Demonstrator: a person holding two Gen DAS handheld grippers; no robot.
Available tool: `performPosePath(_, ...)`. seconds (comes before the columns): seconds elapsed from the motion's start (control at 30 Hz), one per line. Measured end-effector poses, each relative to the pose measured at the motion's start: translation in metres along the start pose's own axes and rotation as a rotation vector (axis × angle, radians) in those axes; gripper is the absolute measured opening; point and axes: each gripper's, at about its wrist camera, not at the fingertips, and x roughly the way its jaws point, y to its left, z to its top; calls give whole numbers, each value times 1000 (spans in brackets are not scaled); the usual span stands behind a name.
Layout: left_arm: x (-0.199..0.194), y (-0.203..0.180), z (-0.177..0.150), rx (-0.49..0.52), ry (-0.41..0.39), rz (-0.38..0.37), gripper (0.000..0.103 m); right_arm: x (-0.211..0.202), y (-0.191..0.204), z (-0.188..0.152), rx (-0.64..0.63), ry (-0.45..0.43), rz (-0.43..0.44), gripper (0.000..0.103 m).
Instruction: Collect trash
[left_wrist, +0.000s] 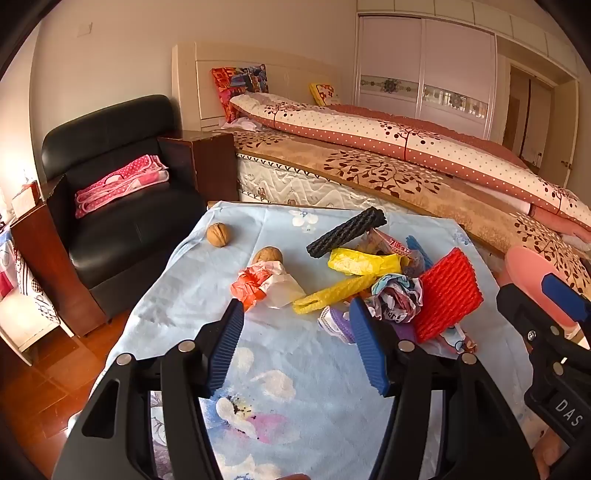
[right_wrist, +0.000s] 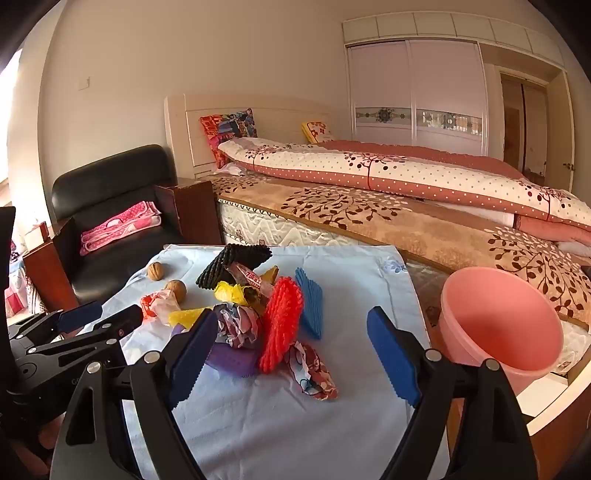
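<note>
Two grippers, left (left_wrist: 295, 321) and right (right_wrist: 291, 332), hover with fingers open and empty over a trash pile (right_wrist: 258, 314) at frame centre on the counter (right_wrist: 295, 424); pink bucket (right_wrist: 506, 325), lower right, looks empty, nothing collected yet

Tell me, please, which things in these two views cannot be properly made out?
- Purple foam piece: right wrist view, mostly hidden under the crumpled paper and red foam net.
- Pink bucket: left wrist view, blocked by the right gripper.
- Snack wrapper print: too small.

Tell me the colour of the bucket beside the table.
Pink bucket, clearest in the right wrist view.
</note>
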Motion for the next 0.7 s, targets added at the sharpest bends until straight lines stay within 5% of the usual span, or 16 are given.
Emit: performPosePath(0.7, -3, 0, 1, -8, -3, -4, 60, 0, -1, -2, 18, 10, 0, 82)
